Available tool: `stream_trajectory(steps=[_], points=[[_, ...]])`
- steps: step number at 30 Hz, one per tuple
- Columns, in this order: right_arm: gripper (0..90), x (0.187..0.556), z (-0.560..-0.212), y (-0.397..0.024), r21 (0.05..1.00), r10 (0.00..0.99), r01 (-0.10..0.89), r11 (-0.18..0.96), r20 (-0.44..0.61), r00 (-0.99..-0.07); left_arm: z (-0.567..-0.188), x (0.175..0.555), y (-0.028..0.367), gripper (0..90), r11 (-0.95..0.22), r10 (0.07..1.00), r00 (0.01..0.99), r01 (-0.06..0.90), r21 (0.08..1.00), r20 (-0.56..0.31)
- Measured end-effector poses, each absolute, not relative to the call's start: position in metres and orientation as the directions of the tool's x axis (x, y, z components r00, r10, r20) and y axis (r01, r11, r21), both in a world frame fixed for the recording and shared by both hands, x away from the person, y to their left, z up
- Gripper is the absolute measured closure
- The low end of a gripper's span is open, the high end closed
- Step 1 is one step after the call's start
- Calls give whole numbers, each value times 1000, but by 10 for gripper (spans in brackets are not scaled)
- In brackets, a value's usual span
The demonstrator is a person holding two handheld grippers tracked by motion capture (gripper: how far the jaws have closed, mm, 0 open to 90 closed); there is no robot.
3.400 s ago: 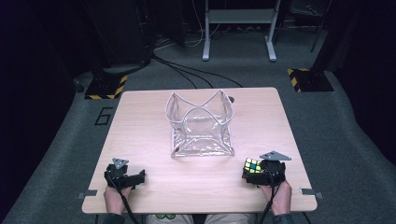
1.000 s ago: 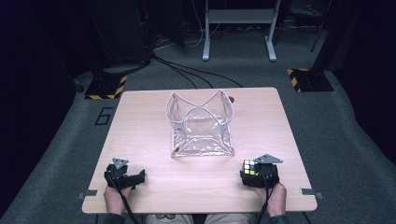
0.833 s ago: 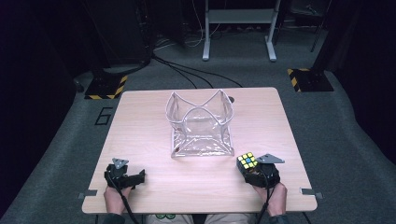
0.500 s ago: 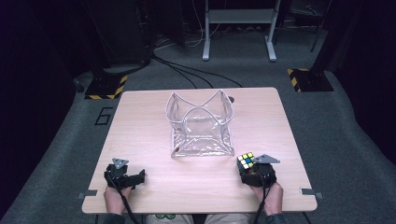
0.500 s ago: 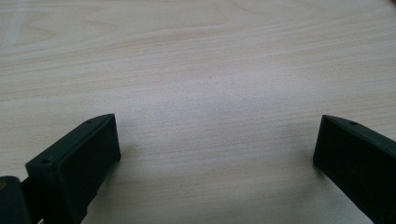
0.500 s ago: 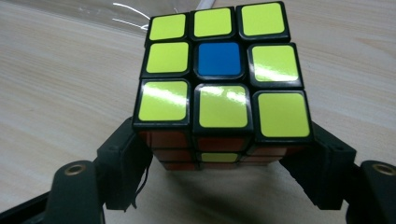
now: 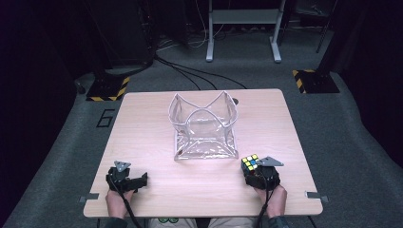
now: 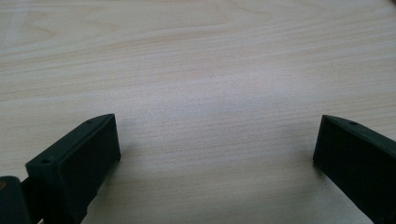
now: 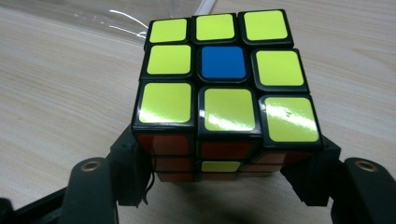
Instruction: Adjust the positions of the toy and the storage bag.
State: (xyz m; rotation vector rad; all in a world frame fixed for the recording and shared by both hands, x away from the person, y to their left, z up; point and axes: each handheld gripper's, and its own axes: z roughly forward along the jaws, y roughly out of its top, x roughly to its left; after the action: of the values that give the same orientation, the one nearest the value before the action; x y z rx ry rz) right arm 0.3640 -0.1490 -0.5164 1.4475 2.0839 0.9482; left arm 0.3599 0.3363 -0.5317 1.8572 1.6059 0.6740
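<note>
My right hand-held gripper has just been closing and now pinches the cube at the table's five o'clock, near the bag. My left hand-held gripper is spread at seven o'clock.

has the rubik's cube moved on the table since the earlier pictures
Yes. The rubik's cube, between the jaws of the right hand-held gripper, which have just been closing, has shifted left and slightly away from the person, toward the clear plastic bag, which stayed put.

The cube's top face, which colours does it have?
Yellow squares around a blue centre; right gripper view.
</note>
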Motion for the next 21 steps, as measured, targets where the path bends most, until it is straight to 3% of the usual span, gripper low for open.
stream_trajectory(steps=[21], points=[[335,358,-495,-128,780,886,562,275,21,-463,-532,360,336,1,-101,989,145,693,714,-1]])
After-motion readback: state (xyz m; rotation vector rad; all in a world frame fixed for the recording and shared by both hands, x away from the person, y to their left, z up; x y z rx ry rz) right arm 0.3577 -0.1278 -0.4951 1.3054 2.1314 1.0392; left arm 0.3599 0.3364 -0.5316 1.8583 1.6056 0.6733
